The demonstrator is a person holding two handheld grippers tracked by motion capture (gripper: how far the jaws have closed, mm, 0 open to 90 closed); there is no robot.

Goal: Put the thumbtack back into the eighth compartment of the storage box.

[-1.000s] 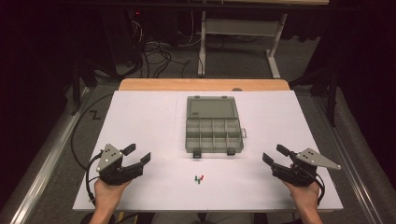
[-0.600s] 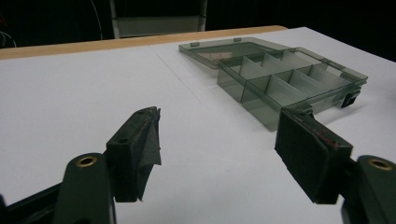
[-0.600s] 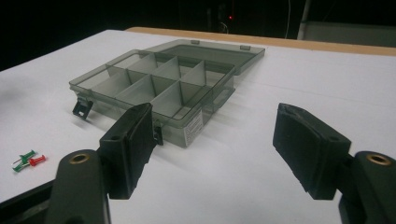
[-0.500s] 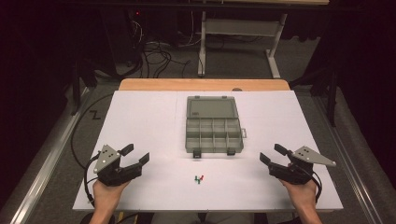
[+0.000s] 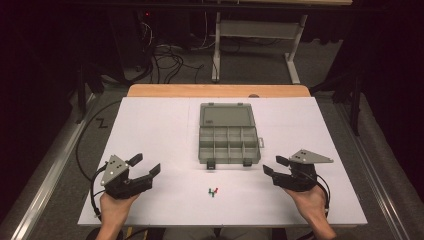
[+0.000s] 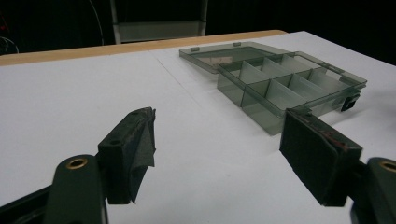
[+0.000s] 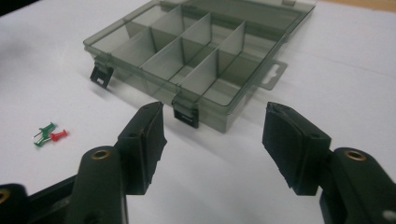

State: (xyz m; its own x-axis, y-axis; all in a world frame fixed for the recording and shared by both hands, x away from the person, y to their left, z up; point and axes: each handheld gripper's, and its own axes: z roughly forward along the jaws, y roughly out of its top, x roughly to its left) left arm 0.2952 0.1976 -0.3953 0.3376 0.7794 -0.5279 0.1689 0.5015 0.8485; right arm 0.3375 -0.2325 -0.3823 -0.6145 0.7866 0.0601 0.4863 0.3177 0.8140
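Here, both grippers sit at the near edge of the table, nothing between their jaws.

Nearest the person, the left gripper (image 5: pixel 141 169) rests on the white table (image 5: pixel 150 130) at the left; its jaws have just been opening and stand wide apart with bare table between them. The right gripper (image 5: pixel 272 166) sits at the right, its jaws apart as well, though they have just been closing a little with nothing in the gap. Between the two hands, close to the front edge, lie a few push pins (image 5: pixel 213 191), green and red, touching each other. Beyond them, mid-table, stands the clear grey compartment box (image 5: pixel 228 146), its lid (image 5: pixel 226 114) laid flat open on the far side, its two latches facing the person. Every compartment looks bare in both gripper views.
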